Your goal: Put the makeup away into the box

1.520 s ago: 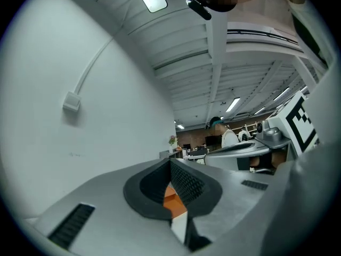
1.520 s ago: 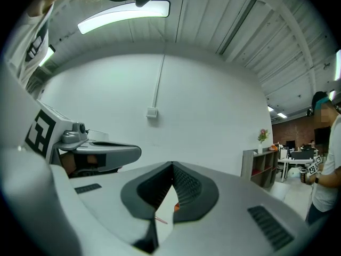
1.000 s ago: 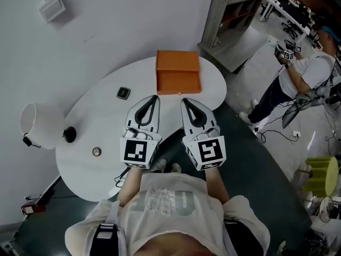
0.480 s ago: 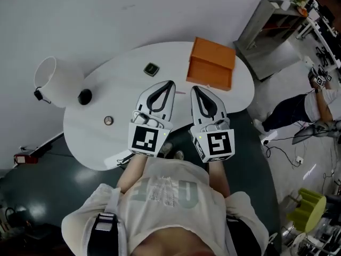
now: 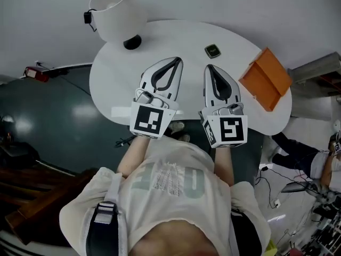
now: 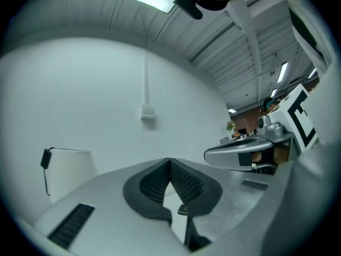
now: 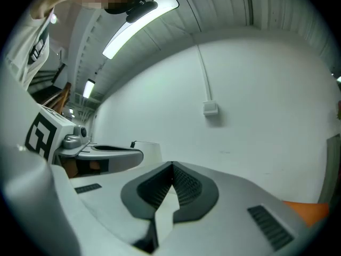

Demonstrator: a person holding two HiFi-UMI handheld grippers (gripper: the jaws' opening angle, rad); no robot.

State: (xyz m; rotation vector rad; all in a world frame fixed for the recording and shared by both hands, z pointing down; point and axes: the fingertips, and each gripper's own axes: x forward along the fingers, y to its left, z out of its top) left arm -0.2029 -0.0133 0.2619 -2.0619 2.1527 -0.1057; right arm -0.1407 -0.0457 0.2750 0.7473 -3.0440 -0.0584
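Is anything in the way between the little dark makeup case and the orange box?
No, nothing I can see. Only bare white table lies between the small dark square makeup case and the orange box. The white lamp stands off at the table's other end.

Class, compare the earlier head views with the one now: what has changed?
The left tongs and right tongs swung away from the box towards the lamp. Nothing was grasped or released. Both tongs stay shut and empty; box and lamp kept their places.
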